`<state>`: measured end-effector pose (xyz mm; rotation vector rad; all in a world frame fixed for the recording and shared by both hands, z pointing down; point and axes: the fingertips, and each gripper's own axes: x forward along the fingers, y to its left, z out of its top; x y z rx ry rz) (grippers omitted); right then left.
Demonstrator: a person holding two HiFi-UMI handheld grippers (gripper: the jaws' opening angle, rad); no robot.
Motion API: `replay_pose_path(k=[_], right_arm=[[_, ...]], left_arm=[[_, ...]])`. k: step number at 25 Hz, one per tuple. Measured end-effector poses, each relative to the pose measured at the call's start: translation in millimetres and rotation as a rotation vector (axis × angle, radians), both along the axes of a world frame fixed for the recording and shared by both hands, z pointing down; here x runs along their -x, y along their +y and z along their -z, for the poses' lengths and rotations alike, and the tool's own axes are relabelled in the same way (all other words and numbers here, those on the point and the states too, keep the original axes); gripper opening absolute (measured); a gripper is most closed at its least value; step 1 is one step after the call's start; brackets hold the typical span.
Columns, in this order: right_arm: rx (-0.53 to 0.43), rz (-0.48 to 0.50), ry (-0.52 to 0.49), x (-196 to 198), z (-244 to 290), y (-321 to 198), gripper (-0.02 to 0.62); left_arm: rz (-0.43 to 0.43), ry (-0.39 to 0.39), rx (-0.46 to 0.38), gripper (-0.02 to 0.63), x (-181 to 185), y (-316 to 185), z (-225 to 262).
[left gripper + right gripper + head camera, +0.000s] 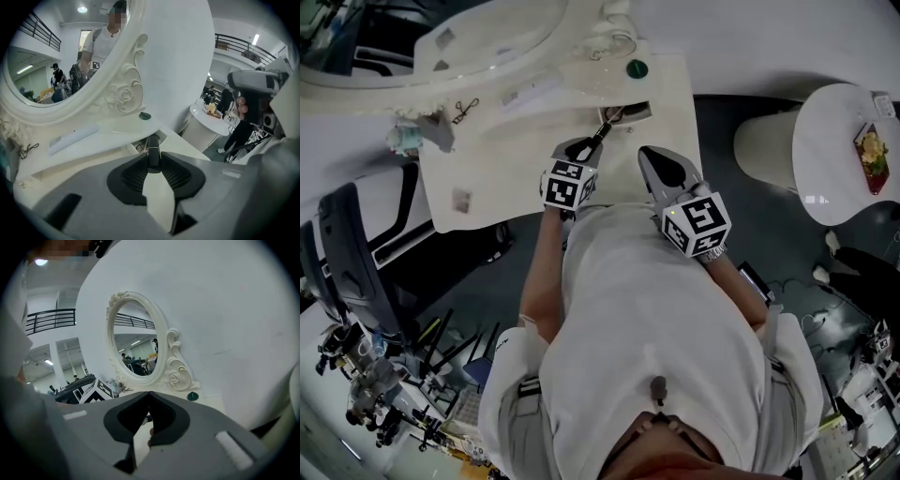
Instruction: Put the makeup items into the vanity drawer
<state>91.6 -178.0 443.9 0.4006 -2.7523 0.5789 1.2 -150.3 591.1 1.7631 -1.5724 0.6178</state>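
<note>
The left claw (153, 163) is clamped on a slim, black, glossy makeup stick (153, 146) above the white desk (110, 135); the right claw (149, 395) is together, empty.

The left gripper (153, 161) and right gripper (149, 397) are grey with black ribbed pads. Each bears a cube (569, 186) of black-and-white square markers, and the stick (153, 149) in the left one is black. The worktop (487, 159) and the mirror frame (124, 93) are creamy white, the disc (637, 67) by the frame dark green, the floor (717, 122) dark grey.
</note>
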Motion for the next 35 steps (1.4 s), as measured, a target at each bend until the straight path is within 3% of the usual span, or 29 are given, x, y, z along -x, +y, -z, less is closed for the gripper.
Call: replay_pose_path(k=[9, 14, 26, 35], right_arm=[[0.015, -0.115, 0.020, -48.2, -7.6, -32.8, 0.008], [0.031, -0.141, 0.027, -59.3, -12.8, -38.7, 0.008], [0.046, -0.161, 0.049, -72.7, -21.2, -46.9, 0.008], [0.046, -0.133, 0.047, -65.8, -21.8, -41.6, 0.008]], left_arm=[[-0.020, 0.003, 0.147, 0.097, -16.7, -44.2, -38.7], [-0.057, -0.029, 0.180, 0.098, -17.1, -62.6, -50.4], [-0.100, -0.049, 0.177, 0.097, -23.2, -92.1, -72.8], [-0.039, -0.057, 0.107, 0.101, -16.4, -95.5, -71.1]])
